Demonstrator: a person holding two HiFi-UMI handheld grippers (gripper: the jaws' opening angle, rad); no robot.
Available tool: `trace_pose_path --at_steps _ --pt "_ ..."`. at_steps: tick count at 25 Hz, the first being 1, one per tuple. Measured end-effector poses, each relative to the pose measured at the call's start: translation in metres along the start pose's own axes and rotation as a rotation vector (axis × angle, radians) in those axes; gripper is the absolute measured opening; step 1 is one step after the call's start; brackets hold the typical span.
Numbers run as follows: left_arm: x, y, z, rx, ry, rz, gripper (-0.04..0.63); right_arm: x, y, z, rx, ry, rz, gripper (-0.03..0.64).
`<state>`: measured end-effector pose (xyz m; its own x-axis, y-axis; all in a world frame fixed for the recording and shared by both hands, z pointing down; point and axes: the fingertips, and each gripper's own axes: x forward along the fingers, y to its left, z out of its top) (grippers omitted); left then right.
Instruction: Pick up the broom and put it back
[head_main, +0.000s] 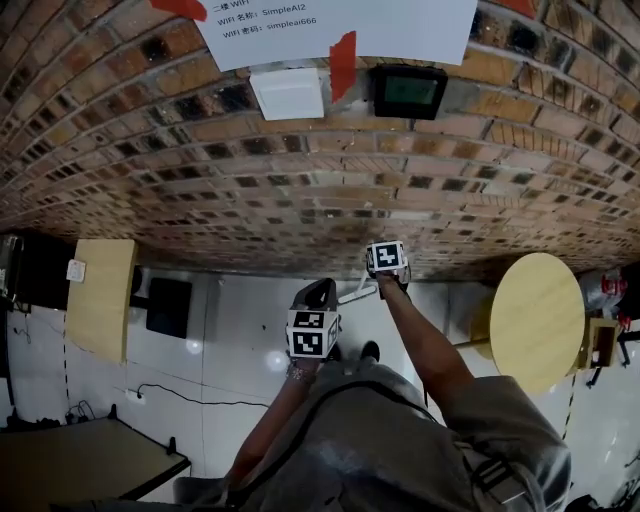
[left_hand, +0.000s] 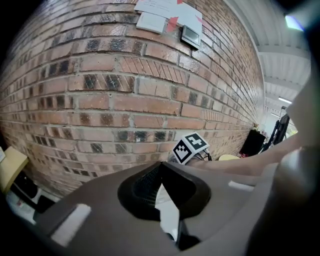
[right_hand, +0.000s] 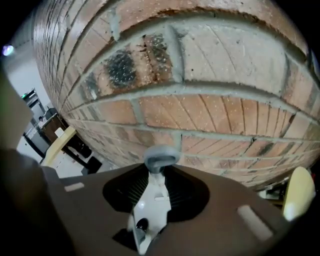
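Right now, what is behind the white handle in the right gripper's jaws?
Red-brown brick wall stands behind the white broom handle with grey loop end. The right gripper covers the rest of the broom.

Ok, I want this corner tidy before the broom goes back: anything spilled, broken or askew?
Nothing stands out. The right gripper is shut on the white broom handle, the brick wall and its taped notice look intact, and the floor shows no spill, only a cable along it.

Two claws (left_hand: 161, 165) (right_hand: 159, 170), one broom (right_hand: 152, 200), one round table (head_main: 537, 320)
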<state>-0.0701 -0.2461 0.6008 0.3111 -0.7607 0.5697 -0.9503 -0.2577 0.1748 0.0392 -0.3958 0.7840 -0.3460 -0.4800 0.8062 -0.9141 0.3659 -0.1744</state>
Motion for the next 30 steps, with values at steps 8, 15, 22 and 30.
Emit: trace_pose_path --at_steps 8,15,22,30 --pt "-0.005 0.011 -0.002 -0.027 -0.008 0.041 0.0 0.013 -0.019 0.024 0.055 -0.008 -0.053 0.134" --pt "0.0 -0.005 -0.007 -0.035 0.0 0.023 0.0 -0.006 -0.008 0.017 0.059 -0.068 0.024 0.17" --pt "-0.004 -0.028 -0.03 -0.041 0.03 0.012 0.0 -0.031 -0.004 -0.012 0.067 -0.096 0.081 0.166" --pt "-0.023 -0.042 -0.038 -0.019 0.009 -0.071 0.0 -0.147 0.081 -0.038 0.089 -0.254 0.2 0.0"
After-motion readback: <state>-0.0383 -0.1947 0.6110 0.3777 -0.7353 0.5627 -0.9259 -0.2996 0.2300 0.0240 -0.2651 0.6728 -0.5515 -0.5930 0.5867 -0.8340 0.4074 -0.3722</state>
